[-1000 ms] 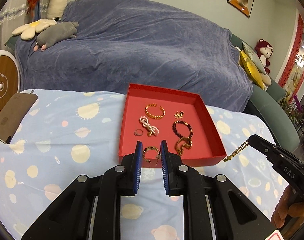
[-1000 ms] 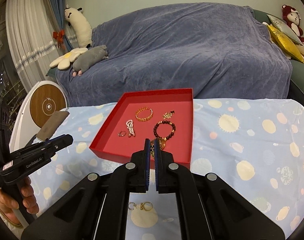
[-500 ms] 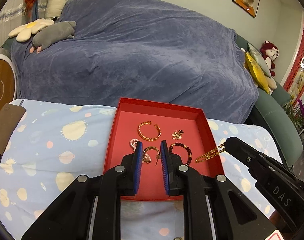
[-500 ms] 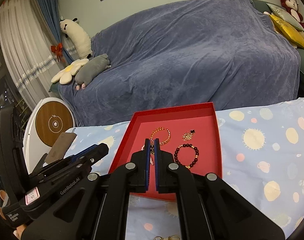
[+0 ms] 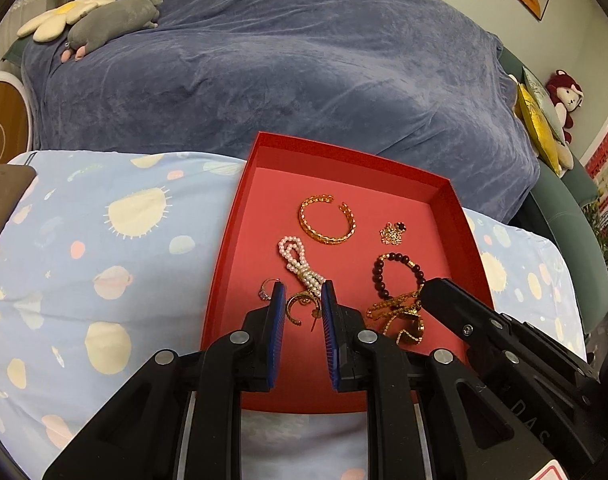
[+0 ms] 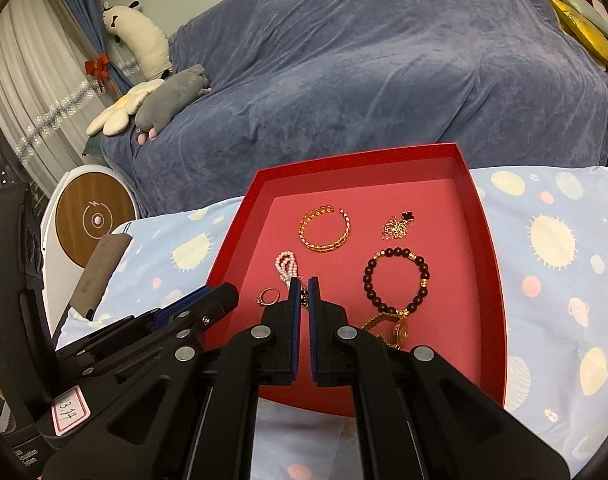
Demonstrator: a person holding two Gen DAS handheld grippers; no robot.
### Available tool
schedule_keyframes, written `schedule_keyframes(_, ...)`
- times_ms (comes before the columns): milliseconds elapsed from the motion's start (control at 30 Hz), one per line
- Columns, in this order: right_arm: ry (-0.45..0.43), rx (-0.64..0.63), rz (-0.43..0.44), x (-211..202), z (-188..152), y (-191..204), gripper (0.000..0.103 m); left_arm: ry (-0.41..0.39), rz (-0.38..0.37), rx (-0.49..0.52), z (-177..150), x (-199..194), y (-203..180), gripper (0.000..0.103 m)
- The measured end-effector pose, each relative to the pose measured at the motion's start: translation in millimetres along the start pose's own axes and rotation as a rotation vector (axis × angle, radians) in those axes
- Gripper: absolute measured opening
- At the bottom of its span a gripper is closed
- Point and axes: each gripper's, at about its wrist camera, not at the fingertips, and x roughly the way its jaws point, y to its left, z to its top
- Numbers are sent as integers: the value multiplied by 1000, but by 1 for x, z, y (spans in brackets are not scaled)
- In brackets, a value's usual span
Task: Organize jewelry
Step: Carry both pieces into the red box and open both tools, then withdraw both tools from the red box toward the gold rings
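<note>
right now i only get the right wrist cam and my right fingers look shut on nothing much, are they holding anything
observer: Yes. In the left wrist view a gold chain hangs from the tip of the right fingers, down toward the gold watch in the red tray.
operator: ok and the left fingers, i just see them side on
observer: They grip a gold hoop earring between the left fingers, over the near part of the tray.

Red tray (image 6: 492,280) of jewelry, right gripper (image 6: 302,286) fingers (image 6: 293,300) seemingly closed
</note>
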Motion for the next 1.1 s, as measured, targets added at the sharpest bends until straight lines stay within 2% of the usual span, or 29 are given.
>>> schedule_keyframes(333, 13, -7, 1, 10, -2, -3, 5, 23, 14, -30, -2, 9, 6, 19)
schedule_keyframes(500, -7, 1, -2, 3, 1, -4, 6, 4, 32, -35, -2, 4, 7, 44)
schedule_keyframes(767, -73, -17, 18, -41, 3, -5, 6, -53, 32, -16, 2, -28, 11, 48)
schedule_keyframes(933, -77, -16, 22, -71, -13, -13, 7, -76, 44, 12, -10, -49, 7, 50)
schedule_keyframes(1033, -55, -41, -8, -83, -35, -18, 7, -73, 43, 41, -22, -57, 0, 50)
schedule_keyframes(1100, -20, -58, -22, -86, -51, -21, 7, -68, 42, 69, -35, -63, -5, 59)
